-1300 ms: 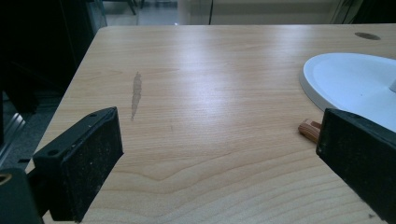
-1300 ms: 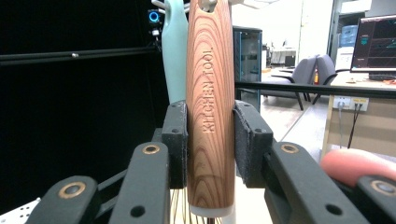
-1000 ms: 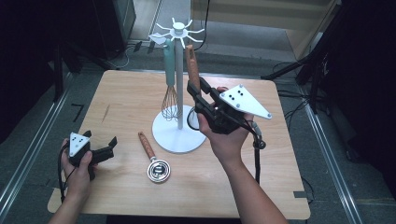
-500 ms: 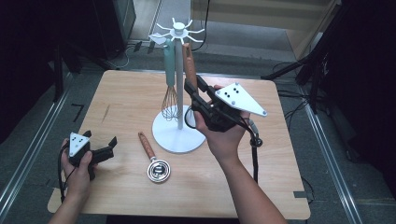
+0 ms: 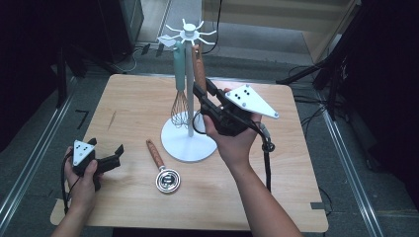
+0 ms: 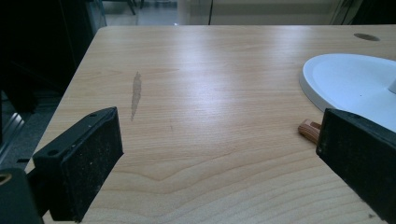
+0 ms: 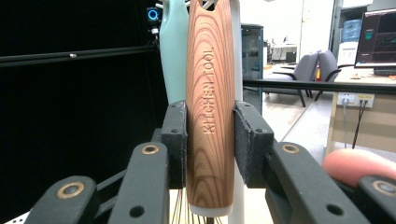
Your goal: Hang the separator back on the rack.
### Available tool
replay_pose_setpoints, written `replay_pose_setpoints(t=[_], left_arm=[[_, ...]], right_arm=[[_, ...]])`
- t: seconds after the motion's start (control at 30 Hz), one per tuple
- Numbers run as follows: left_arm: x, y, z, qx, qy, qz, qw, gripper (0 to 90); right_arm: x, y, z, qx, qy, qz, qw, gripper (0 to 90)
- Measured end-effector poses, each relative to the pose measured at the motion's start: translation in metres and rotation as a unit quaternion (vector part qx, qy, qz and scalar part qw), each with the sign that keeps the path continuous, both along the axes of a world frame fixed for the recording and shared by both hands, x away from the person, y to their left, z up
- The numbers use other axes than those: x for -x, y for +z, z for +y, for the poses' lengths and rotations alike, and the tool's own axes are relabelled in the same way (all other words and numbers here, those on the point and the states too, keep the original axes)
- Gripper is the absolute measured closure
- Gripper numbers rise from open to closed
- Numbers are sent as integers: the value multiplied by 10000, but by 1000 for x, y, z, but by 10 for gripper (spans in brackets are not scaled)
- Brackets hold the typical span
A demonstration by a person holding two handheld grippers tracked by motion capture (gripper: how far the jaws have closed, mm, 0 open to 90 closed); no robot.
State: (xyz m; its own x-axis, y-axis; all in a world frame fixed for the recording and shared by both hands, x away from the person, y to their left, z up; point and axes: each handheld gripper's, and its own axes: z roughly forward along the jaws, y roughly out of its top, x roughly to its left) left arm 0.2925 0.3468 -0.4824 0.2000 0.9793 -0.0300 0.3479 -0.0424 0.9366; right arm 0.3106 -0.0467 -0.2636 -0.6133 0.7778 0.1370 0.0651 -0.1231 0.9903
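Grippers at a wooden table, one idle and one clamped on a hanging utensil.

Nearest the person, the left gripper rests low on the table with jaws spread wide and nothing between them; just beyond lies a wood-handled strainer. Farther in, the right gripper is clenched on the wooden handle of a whisk, upright and raised beside the pole of the white utensil stand, its top near the hooks. Behind it hangs a mint-handled whisk.
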Motion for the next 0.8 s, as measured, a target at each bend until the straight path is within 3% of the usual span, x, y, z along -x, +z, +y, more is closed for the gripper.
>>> replay_pose_setpoints(t=[0.17, 0.23, 0.37, 0.63, 0.8], left_arm=[[0, 0, 0, 3, -2, -1, 10000, 10], [0, 0, 0, 8, 0, 0, 10000, 10], [0, 0, 0, 6, 9, -11, 10000, 10], [0, 0, 0, -7, 3, -3, 10000, 10], [0, 0, 0, 0, -3, 1, 10000, 10]], right_arm=[[-3, 0, -1, 48, 141, 57, 9999, 575], [-4, 0, -3, 18, 167, 36, 9999, 571], [-8, 2, -10, -135, 197, 22, 9997, 630], [-27, 10, -20, -211, 10, 69, 9998, 900], [-32, 17, -18, -211, 42, -146, 9997, 900]])
